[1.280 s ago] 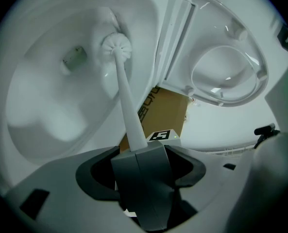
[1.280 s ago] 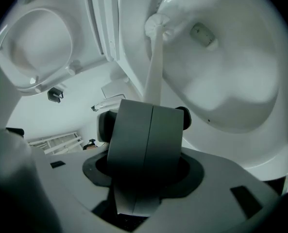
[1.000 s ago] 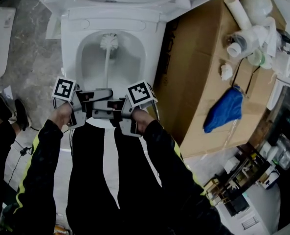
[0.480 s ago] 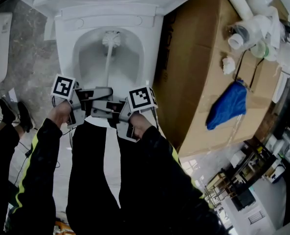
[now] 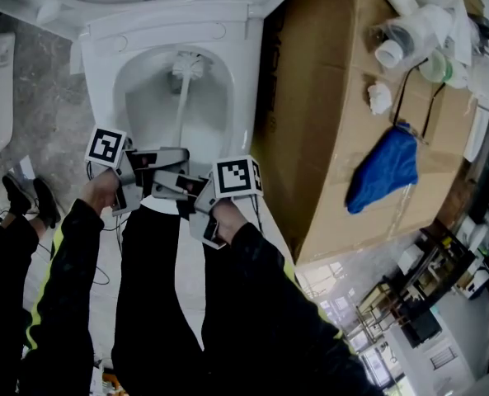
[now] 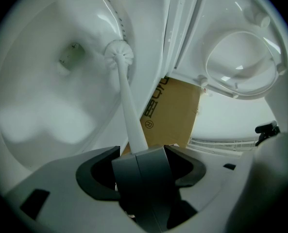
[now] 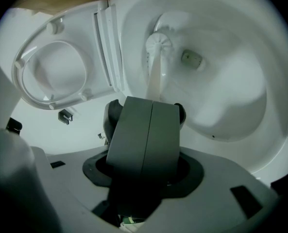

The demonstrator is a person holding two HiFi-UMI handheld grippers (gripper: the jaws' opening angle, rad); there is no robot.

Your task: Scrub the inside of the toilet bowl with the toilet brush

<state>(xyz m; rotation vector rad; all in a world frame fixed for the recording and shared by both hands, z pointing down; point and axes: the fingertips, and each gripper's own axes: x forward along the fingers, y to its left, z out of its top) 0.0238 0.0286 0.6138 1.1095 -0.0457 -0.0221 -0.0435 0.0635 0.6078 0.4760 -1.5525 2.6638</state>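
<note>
Left tongs [image 6: 138,152], right tongs [image 7: 151,102] closed

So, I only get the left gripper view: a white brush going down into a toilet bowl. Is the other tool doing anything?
Observer: Yes. Its own view shows the right tool with its jaws together, apparently on the toilet brush handle too. It sits nearer the person than the left tool.
Visitor: And that brown thing behind the seat?
Observer: That's a big cardboard box standing beside the toilet. A blue cloth lies on top of it.
Visitor: Anything on the floor?
Observer: Two dark shoes, on the other side of the toilet from the box.
</note>
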